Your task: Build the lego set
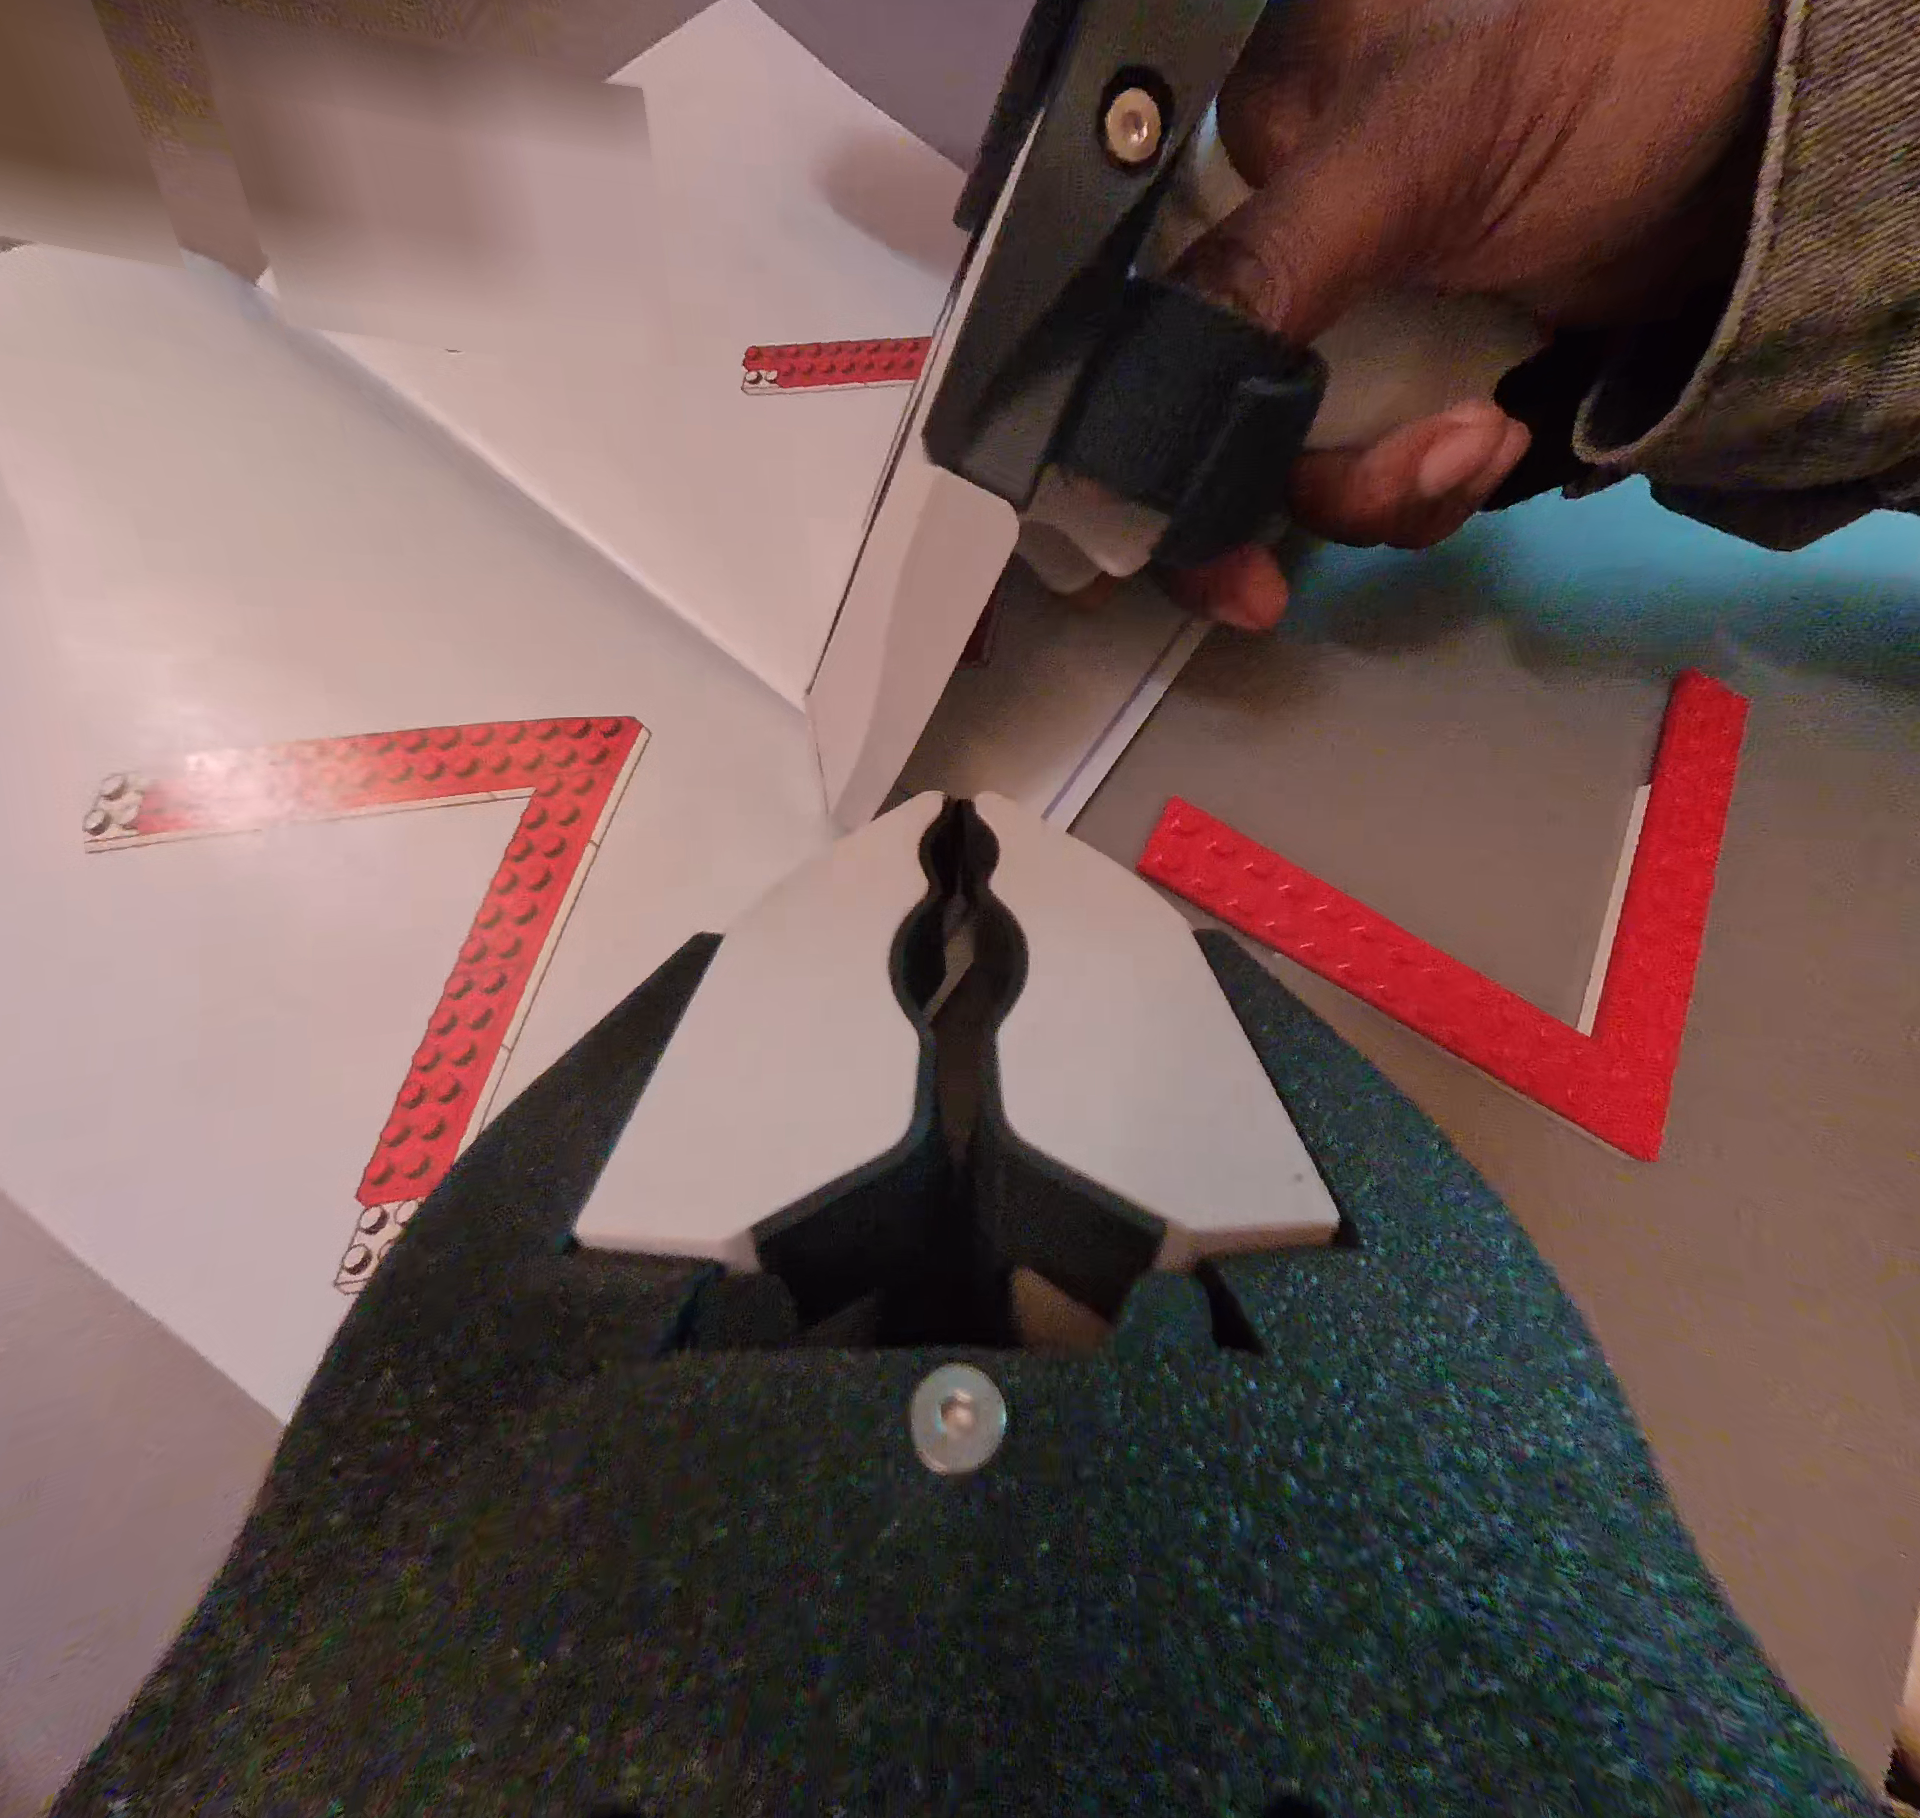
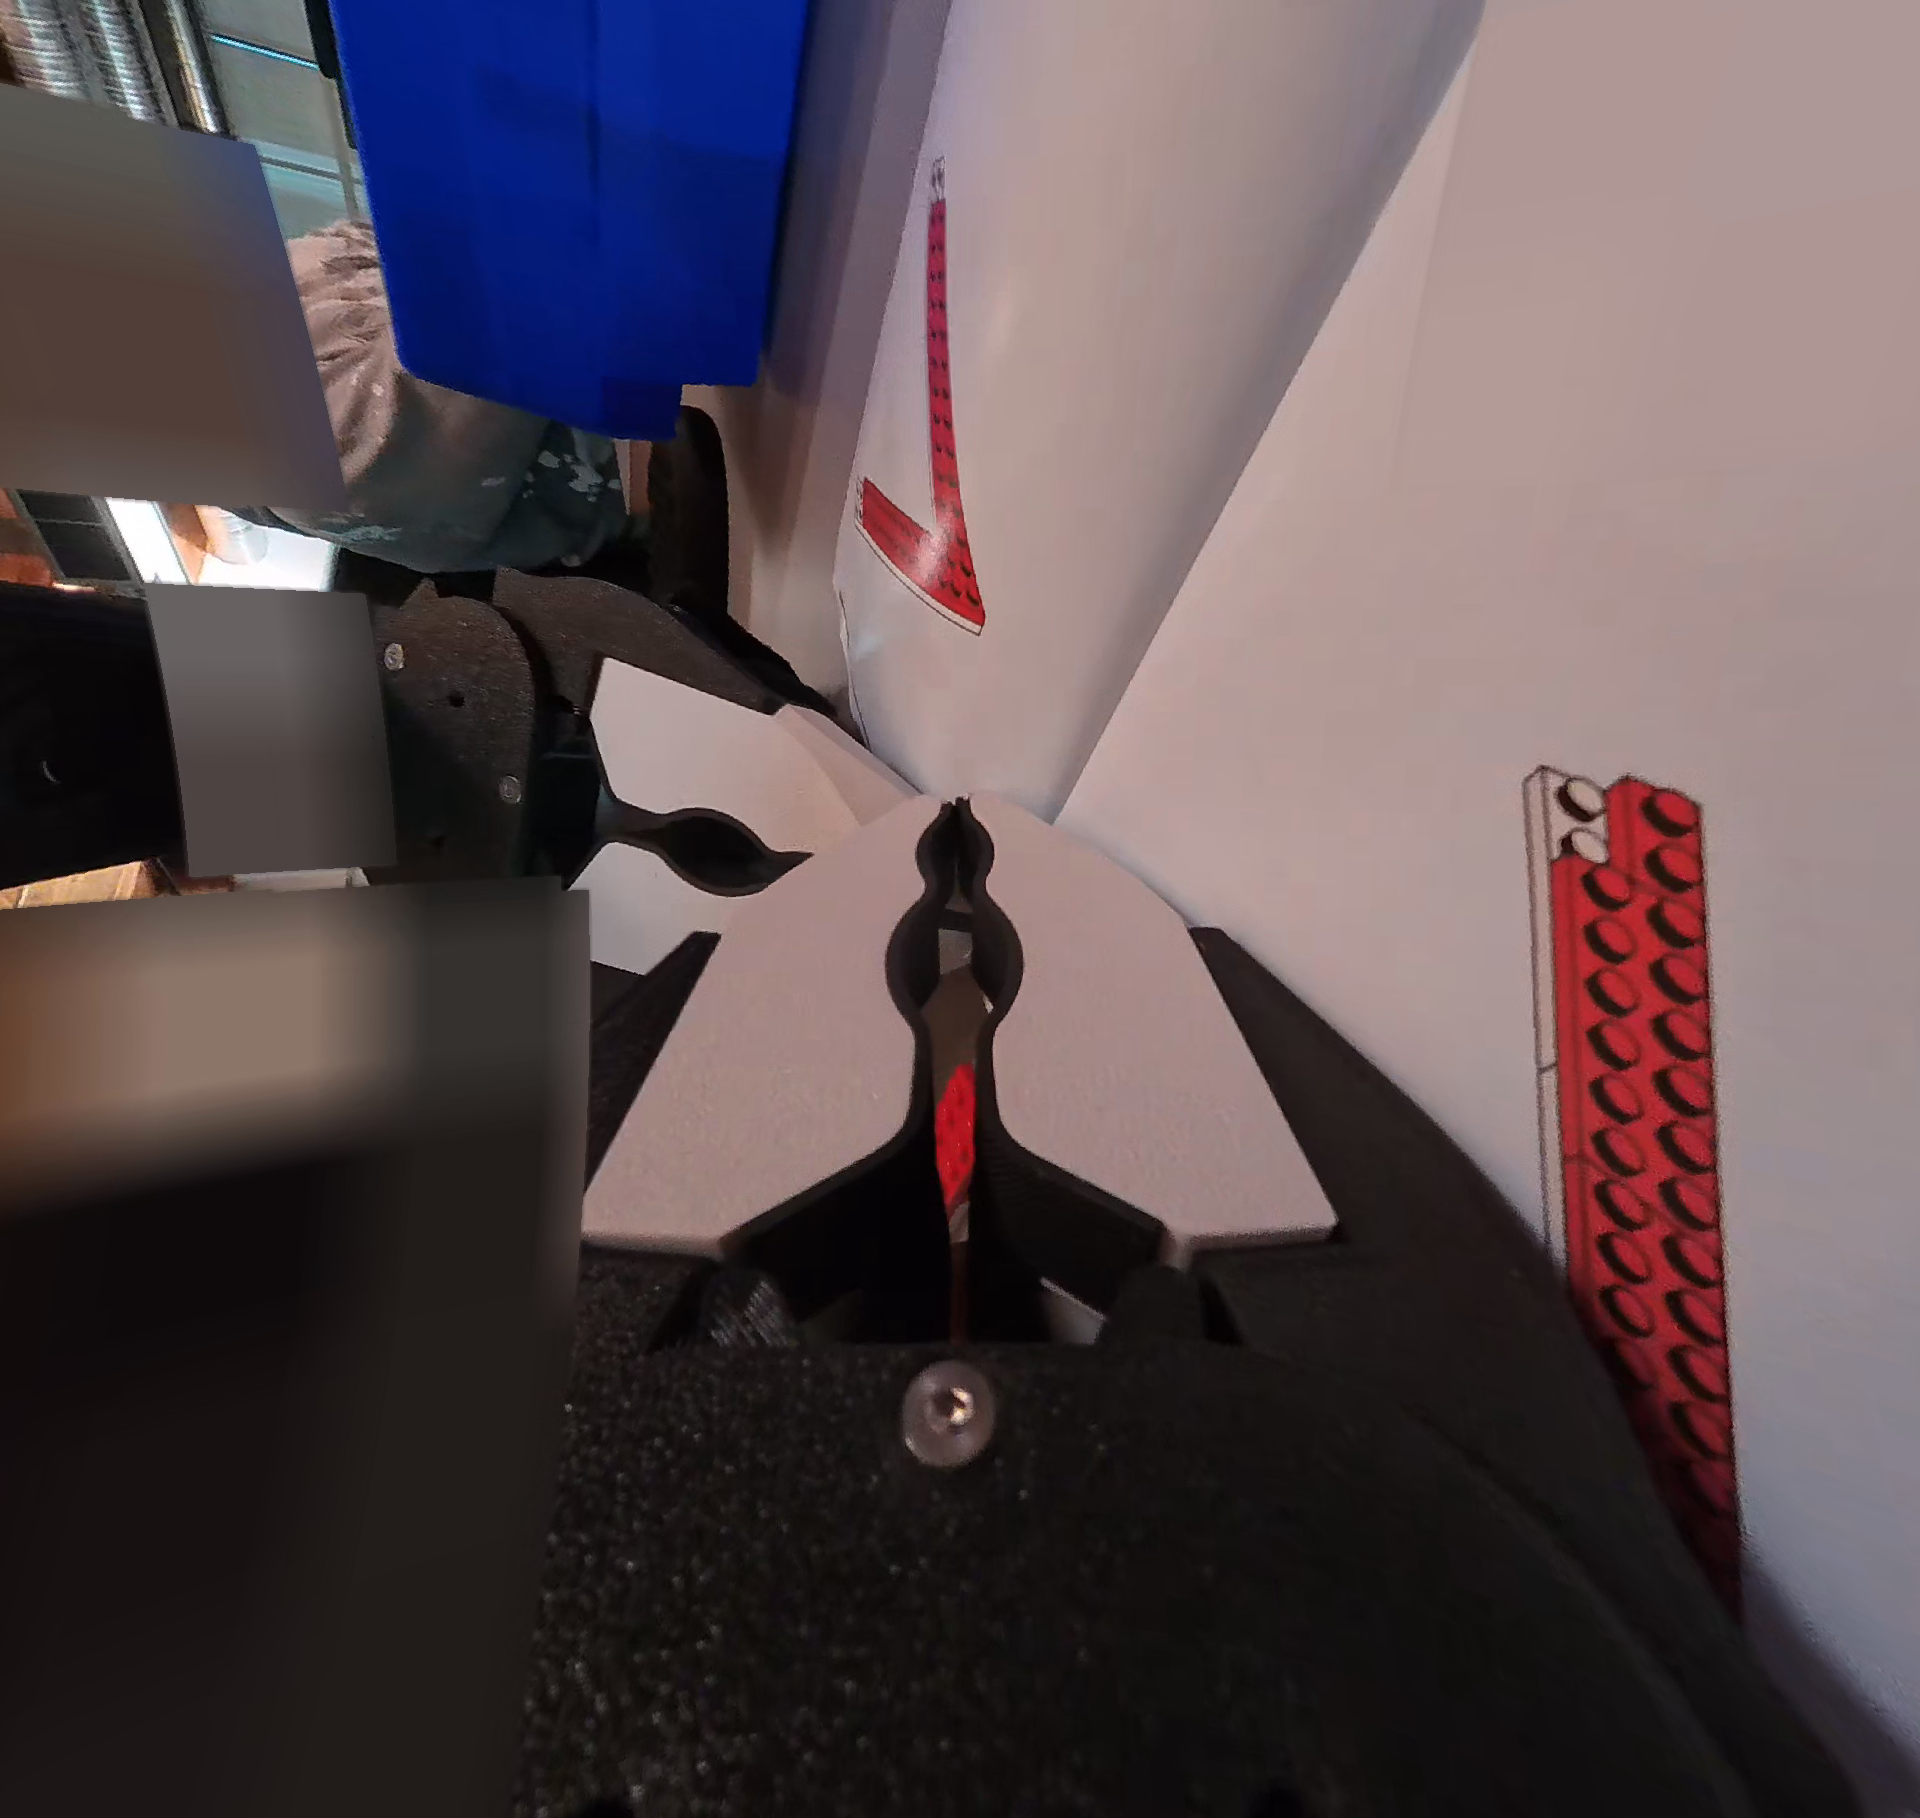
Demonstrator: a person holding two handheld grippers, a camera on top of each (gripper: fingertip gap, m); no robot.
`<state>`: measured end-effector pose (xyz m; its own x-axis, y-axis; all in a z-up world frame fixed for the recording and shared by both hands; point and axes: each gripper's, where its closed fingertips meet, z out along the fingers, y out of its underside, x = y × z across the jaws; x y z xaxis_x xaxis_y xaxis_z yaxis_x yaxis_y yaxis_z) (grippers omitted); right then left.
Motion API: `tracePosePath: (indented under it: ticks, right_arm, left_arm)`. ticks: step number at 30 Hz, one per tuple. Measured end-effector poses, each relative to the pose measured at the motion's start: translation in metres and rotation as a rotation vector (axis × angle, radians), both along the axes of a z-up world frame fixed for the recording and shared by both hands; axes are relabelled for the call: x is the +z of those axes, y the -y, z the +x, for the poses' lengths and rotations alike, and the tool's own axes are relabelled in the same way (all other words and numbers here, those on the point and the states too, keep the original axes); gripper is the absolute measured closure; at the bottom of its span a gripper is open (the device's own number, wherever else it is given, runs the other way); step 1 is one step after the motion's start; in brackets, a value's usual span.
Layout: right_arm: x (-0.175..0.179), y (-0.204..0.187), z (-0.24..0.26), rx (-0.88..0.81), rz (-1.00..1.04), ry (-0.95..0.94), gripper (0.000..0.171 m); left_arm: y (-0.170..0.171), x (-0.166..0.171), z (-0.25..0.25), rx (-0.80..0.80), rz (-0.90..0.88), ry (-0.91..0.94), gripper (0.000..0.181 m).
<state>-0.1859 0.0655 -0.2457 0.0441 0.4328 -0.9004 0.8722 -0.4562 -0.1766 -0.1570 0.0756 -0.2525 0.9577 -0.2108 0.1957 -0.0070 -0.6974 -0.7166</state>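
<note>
Judging by the red L-shaped plate assembly [image 1: 1538, 979] on the table, only an early step is done. Instruction booklet [image 1: 540, 542] pages are pinched by left gripper [image 1: 961, 812] & right gripper [image 2: 961, 810], both clamped; most bldg remains.

The left gripper [image 1: 961, 812] has its fingers pressed together at the tips. The right gripper [image 2: 961, 807] is likewise closed, tilted steeply down, tips close to the left's. A hand [image 1: 1455, 210] grips its handle, fingers curled beneath.
</note>
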Motion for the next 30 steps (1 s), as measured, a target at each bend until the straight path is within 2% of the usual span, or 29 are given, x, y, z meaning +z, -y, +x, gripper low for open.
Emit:
tracePosePath:
  ticks: [24,30]
  right_arm:
    - [0.001,-0.073,-0.072,-0.218,-0.01,-0.055,0.171]
    - [-0.002,-0.091,-0.09,-0.299,0.123,-0.102,0.171]
  left_arm:
    - [0.0,0.0,0.0,0.01,0.006,0.017,0.181]
    - [0.0,0.0,0.0,0.014,0.007,0.016,0.181]
